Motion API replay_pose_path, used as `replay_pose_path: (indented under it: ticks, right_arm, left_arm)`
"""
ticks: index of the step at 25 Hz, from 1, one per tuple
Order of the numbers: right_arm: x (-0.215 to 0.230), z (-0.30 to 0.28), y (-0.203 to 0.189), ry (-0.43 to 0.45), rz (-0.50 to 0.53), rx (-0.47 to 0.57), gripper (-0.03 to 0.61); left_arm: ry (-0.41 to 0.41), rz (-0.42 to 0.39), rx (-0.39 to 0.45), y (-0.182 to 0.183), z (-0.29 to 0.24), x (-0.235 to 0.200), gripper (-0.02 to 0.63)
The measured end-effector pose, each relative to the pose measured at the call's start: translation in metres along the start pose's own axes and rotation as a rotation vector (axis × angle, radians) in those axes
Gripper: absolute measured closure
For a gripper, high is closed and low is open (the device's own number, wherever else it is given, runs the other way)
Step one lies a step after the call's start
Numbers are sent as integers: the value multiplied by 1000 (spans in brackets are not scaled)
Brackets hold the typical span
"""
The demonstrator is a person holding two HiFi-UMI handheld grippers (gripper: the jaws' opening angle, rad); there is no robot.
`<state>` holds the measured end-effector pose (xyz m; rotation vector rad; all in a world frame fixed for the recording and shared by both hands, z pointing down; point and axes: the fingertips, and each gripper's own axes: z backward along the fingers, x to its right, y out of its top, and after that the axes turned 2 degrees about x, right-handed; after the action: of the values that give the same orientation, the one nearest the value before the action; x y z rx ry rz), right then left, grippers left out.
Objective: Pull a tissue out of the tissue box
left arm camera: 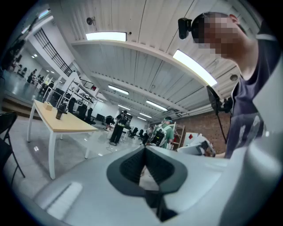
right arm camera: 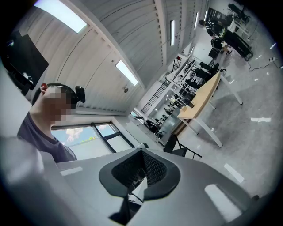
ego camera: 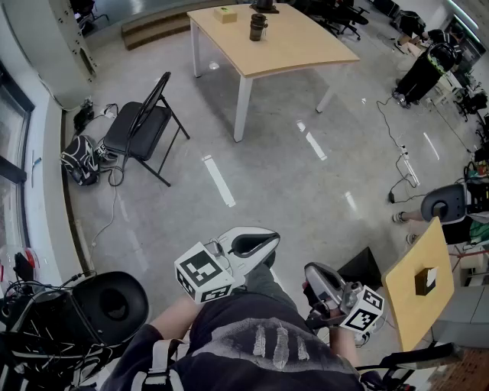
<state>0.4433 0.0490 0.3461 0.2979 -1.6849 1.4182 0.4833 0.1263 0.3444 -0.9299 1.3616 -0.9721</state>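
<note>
Far left on the floor I see a backpack (ego camera: 79,162) and, just beside it, a black folding chair (ego camera: 141,126). Beyond them stands a long table (ego camera: 290,46) carrying a small yellowish box (ego camera: 225,14) and a dark jar (ego camera: 258,27), well away from me.

Closer in, the left gripper (ego camera: 258,241) is held level in front of the body. Its own view shows the ribbed pads meeting at the tips with nothing between them. The right gripper (ego camera: 327,276) is the same: level, jaws together, empty.

At the right, near that gripper, is a tan side table (ego camera: 405,305) with a small dark box on it. I take this for the tissue box (ego camera: 422,285), since a white tissue (ego camera: 431,275) seems to show at its top, though it is too small to be sure.

I expect the tissue to be soft and very light, and easy to tear. I would pinch the raised white fold near its middle and draw it straight up. The box itself looks light enough to lift along with it, so the other gripper may need to press it down.
</note>
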Motion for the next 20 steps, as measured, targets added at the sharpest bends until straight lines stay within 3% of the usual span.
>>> replay_pose_path:
  ticks: [5,14,20]
  right_arm:
    - [55,-9,33,3,-39,-44,580]
    - [122,-28,113,112,-69,-7,580]
    - [144,-51,151,127,-42,-20,580]
  left_arm:
    - [53,-14,-35,4,-48,-23,612]
    - [63,-104,-97,46,-152,-62,612]
    - [117,-102,-87,64,-167,-103,612]
